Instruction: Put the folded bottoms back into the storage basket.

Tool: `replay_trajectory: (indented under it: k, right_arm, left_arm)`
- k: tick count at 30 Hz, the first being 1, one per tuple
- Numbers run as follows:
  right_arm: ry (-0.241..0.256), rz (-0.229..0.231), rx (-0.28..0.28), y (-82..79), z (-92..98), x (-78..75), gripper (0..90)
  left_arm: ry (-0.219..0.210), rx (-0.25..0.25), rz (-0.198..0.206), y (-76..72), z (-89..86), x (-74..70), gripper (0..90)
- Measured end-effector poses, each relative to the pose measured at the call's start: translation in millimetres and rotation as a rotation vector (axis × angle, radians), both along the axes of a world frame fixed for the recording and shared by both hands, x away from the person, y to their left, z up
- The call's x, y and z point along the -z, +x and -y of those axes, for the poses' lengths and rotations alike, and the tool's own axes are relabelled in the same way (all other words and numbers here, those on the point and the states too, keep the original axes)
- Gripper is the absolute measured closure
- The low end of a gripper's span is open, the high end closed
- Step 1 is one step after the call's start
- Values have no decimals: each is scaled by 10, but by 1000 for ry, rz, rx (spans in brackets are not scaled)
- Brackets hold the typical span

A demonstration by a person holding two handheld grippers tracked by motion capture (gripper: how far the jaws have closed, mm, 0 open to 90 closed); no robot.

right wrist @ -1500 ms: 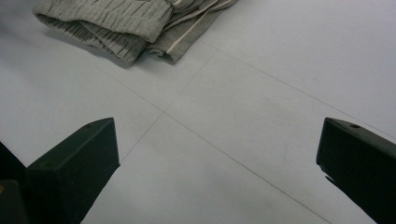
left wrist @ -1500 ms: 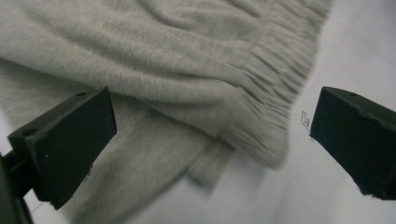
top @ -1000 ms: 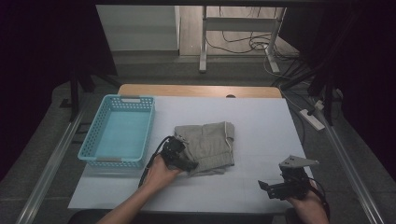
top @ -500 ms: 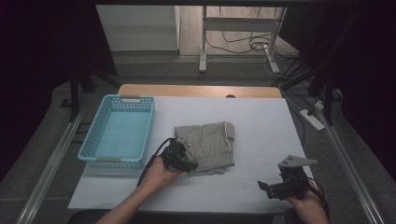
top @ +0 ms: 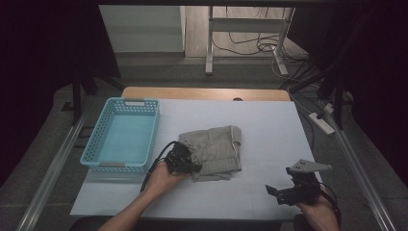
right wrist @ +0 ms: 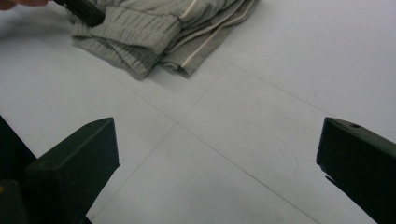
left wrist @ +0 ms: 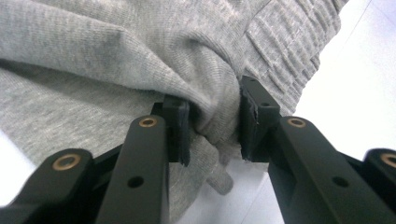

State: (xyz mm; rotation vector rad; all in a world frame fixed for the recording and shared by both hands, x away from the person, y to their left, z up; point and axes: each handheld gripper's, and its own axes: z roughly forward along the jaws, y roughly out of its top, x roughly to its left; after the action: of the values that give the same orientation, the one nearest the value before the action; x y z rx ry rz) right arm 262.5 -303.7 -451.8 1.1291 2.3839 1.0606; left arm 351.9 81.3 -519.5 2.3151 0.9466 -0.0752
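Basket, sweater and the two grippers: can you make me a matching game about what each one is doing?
Things:
1. basket
2. grey sweater
3. left gripper
4. right gripper

States:
A. open, over bare table, holding nothing
B. folded, lying in the middle of the table
C. empty, at the left side of the table
D. closed on a bunch of grey cloth

Pairs: 1-C, 2-B, 3-D, 4-A
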Motion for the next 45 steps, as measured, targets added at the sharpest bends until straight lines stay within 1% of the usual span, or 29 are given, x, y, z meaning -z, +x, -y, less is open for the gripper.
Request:
replay_trajectory:
  k: [2,4,6,9,10,11,13,15,17,21,22,24,25,27,28,31,32,37,38,40,41,44,45]
  right_arm:
    - [-2,5,-8,2,-4,-13,0]
    - [-6,32,-21,17,-44,-53,0]
    - [-14,32,-14,31,-66,-74,0]
    - [-5,27,-12,54,-79,-89,0]
    - [51,13,-15,90,-78,-91,0]
    - [51,13,-15,90,-78,-91,0]
    - [104,5,-19,153,-78,-94,0]
    - [99,4,-20,167,-89,-95,0]
    - [78,4,-20,188,-130,-89,0]
    - [63,14,-43,216,-236,-85,0]
    - [56,21,-60,254,-308,-89,0]
    - [56,19,-66,271,-328,-92,0]
    - [57,22,-66,295,-357,-93,0]
    - [43,24,-81,372,-429,-94,0]
    - [43,24,-81,372,-429,-94,0]
    - [43,18,-82,451,-496,-82,0]
    - [41,8,-84,494,-526,-71,0]
    - [22,7,-90,599,-581,-50,0]
    - [17,-3,-88,641,-602,-48,0]
    - [16,-1,-86,668,-614,-46,0]
    - [8,-4,-80,733,-642,-43,0]
    - [-8,-9,-66,809,-685,-40,0]
    - [-8,-9,-66,809,-685,-40,0]
  left_arm:
    - [3,0,7,-7,5,-3,672]
    - [9,7,15,-11,4,-6,675]
    - [10,9,19,-13,4,-7,677]
    - [13,8,21,-17,8,-11,679]
    - [14,8,23,-19,10,-12,681]
    - [13,4,25,-21,15,-12,681]
    - [18,8,20,-14,16,-18,681]
    - [17,6,13,-7,16,-19,681]
    - [11,0,1,0,13,-19,680]
    - [9,-4,-6,7,14,-19,679]
    - [11,-5,-6,6,19,-22,678]
    - [14,0,-2,5,17,-22,677]
    - [14,2,0,5,17,-22,677]
    - [16,9,4,6,15,-21,674]
    - [16,9,4,6,15,-21,673]
    - [17,12,5,8,14,-21,673]
    - [17,13,6,8,14,-21,672]
    - [22,13,6,7,19,-24,671]
    - [19,9,6,5,22,-23,670]
    - [18,8,6,4,22,-21,669]
    - [18,9,6,4,21,-21,668]
    - [18,11,4,8,15,-19,666]
    - [18,11,4,8,15,-19,664]
